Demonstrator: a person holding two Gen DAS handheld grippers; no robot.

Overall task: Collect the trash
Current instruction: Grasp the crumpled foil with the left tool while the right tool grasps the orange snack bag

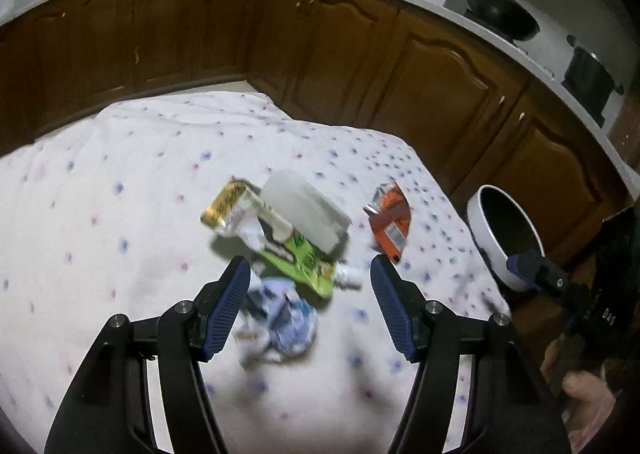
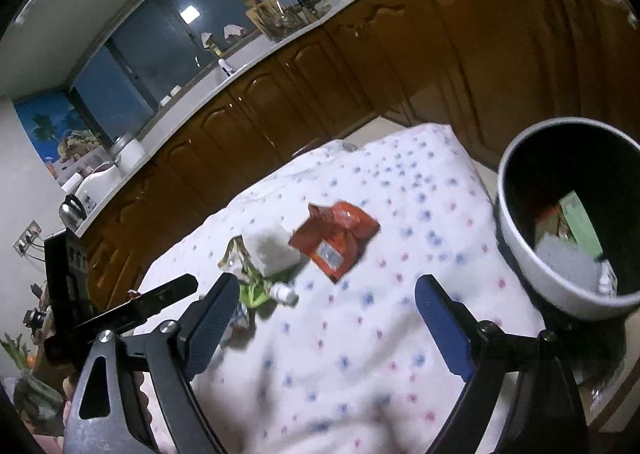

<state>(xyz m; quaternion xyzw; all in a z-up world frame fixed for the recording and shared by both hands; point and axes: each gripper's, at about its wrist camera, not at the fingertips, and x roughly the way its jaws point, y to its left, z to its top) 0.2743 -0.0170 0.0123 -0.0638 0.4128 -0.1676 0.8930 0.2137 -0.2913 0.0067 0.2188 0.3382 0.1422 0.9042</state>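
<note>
The left gripper [image 1: 310, 286] hangs over the near part of the cloth-covered table [image 1: 120, 157], its jaws spread with nothing pressed between them. Just under and between its fingers lies a crumpled blue-and-white wrapper [image 1: 284, 324], blurred, resting on the cloth near the table's middle. The right gripper [image 2: 328, 314] stands with its jaws spread wide and empty above bare cloth, closer to the table's right edge.

Just beyond the crumpled wrapper lies a green-and-gold pouch [image 1: 276, 246], and a small white bottle [image 1: 348, 278] lies touching the pouch's near end. A white box [image 1: 304, 209] rests tilted on top of the pouch, covering its middle. Apart from this heap, towards the right edge, an orange packet [image 1: 390, 219] lies flat on the cloth by itself.

Past the right edge of the table stands a round white bin [image 2: 516, 246] with a dark inside. In it lie a green carton [image 2: 580, 221], something reddish beside it and a pale grey piece nearer the rim.

Farther off, brown wooden cabinets [image 1: 320, 45] run along the walls under a pale countertop, and a black pan [image 1: 500, 9] sits on the right stretch of it.
</note>
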